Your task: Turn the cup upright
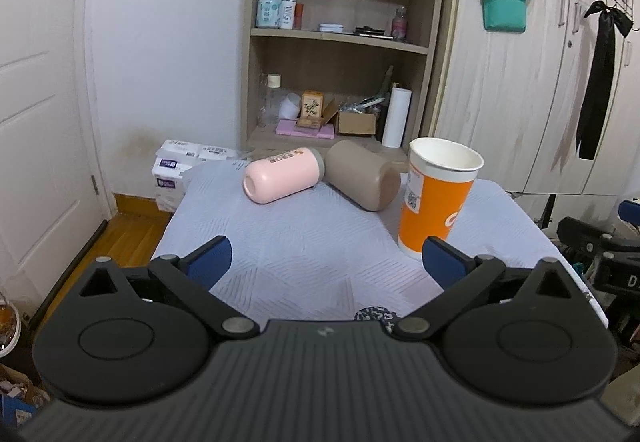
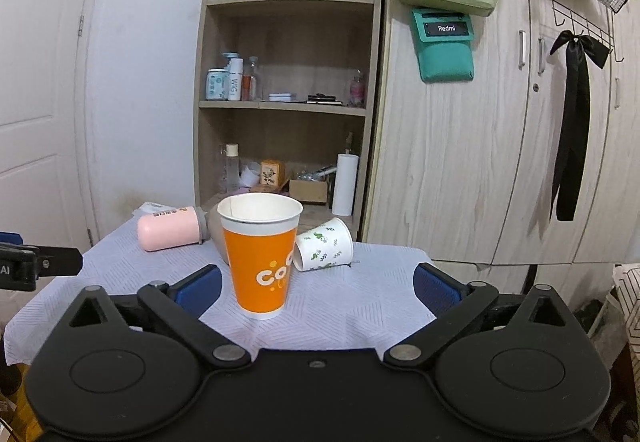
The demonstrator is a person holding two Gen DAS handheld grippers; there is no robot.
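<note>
An orange paper cup (image 1: pixel 434 196) (image 2: pixel 260 258) stands upright on the cloth-covered table (image 1: pixel 312 238). A pink cup (image 1: pixel 282 176) (image 2: pixel 170 228) and a taupe cup (image 1: pixel 362 174) lie on their sides at the back. A white cup with green leaf print (image 2: pixel 324 244) lies on its side behind the orange cup. My left gripper (image 1: pixel 326 262) is open and empty, near the front edge; its right finger is just in front of the orange cup. My right gripper (image 2: pixel 318 288) is open and empty, with the orange cup a little ahead, between the fingers' line.
A wooden shelf unit (image 1: pixel 340 38) with bottles and boxes stands behind the table. Wardrobe doors (image 2: pixel 500 146) are at the right, a white door (image 1: pixel 36 102) at the left. Tissue packs (image 1: pixel 180 162) sit off the table's far left corner.
</note>
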